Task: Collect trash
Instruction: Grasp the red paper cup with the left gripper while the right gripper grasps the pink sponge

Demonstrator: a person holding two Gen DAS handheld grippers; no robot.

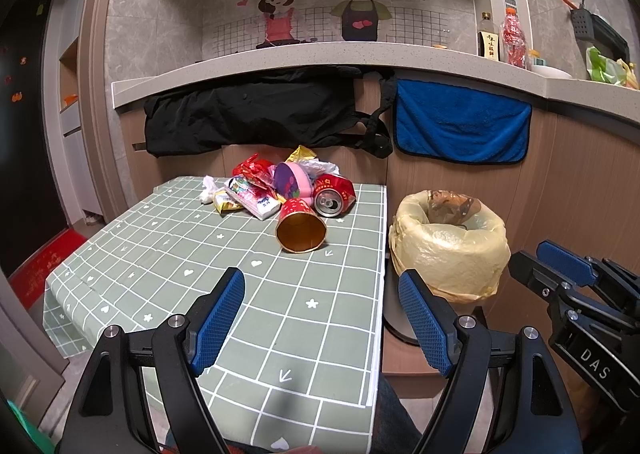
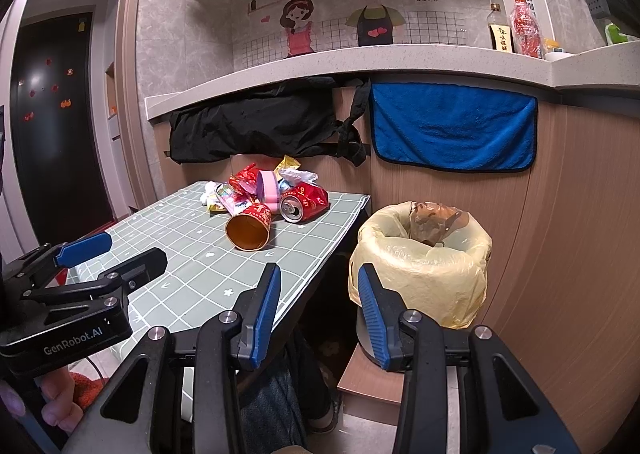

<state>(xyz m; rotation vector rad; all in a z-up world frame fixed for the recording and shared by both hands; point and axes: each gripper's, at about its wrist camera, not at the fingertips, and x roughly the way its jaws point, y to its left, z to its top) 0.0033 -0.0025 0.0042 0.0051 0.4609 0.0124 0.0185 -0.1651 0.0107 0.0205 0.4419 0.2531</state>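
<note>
- Left gripper (image 1: 322, 318), the black two-finger claw with blue ribbed pads, hangs over the near end of the small table with the sage-green, white-gridded cloth (image 1: 168, 254). It tips a bit downward, fingers spread wide, nothing between them, so it's released.
- Right gripper (image 2: 318, 314), same black-and-blue build, sits to the right of that table, off its near right corner and pointing at the bin. Also tipped down, jaws apart and empty. In its own view a bit of the person's fingers (image 2: 56, 394) shows at the bottom left, under the left gripper's body.
- The trash is all heaped at the far end of the table, well away from both claws.
- Left side of the heap: crumpled white tissue (image 1: 208, 190), then a yellow snack wrapper (image 1: 224, 202) and a white-and-pink tissue pack (image 1: 260, 206).
- Middle: shiny red foil wrappers (image 1: 252, 170) and a round pink tub with a purple lid (image 1: 294, 180) lying on its side.
- Nearest me: a red paper cup with a gold inside (image 1: 300, 228), tipped over, mouth facing the cameras.
- Just right of the cup: a dented red drink can (image 1: 334, 194) on its side.
- Right of the table, near its edge: a round bin lined with a pale yellow plastic bag (image 1: 448, 250), with some brownish crumpled plastic (image 1: 452, 202) inside.
</note>
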